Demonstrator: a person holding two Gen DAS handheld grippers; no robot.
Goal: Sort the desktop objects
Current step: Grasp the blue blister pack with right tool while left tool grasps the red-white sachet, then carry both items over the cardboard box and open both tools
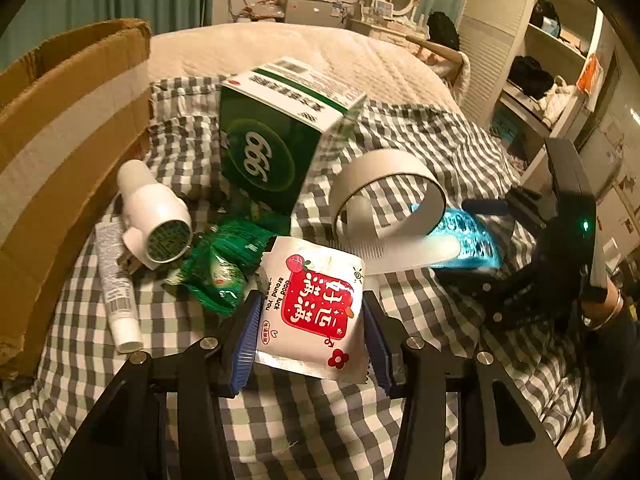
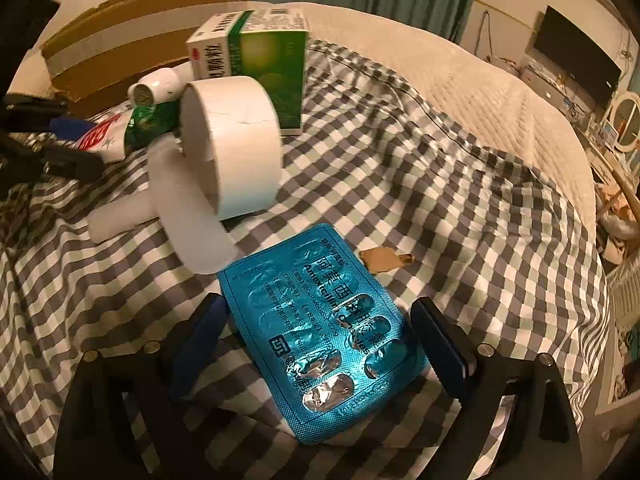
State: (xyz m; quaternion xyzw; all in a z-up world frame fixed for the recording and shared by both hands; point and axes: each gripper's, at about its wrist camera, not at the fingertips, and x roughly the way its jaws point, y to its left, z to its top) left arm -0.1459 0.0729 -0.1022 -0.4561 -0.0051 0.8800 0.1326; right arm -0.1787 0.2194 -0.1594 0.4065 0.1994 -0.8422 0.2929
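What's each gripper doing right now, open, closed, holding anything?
Left gripper: open, fingers either side of the white sachet, not clamped.
Right gripper: open, straddling the blue blister pack, not gripping it.

"999" on green box (image 1: 264, 152); "Good luck around you" on white sachet (image 1: 312, 312); "Amoxicillin Capsules" on blue blister pack (image 2: 324, 336).

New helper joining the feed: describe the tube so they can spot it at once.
Find the cardboard box at the left edge of the checked cloth. The tube lies flat just beside its wall, below the white bottle. It alone is long and thin, grey-printed with a barcode and a white cap.
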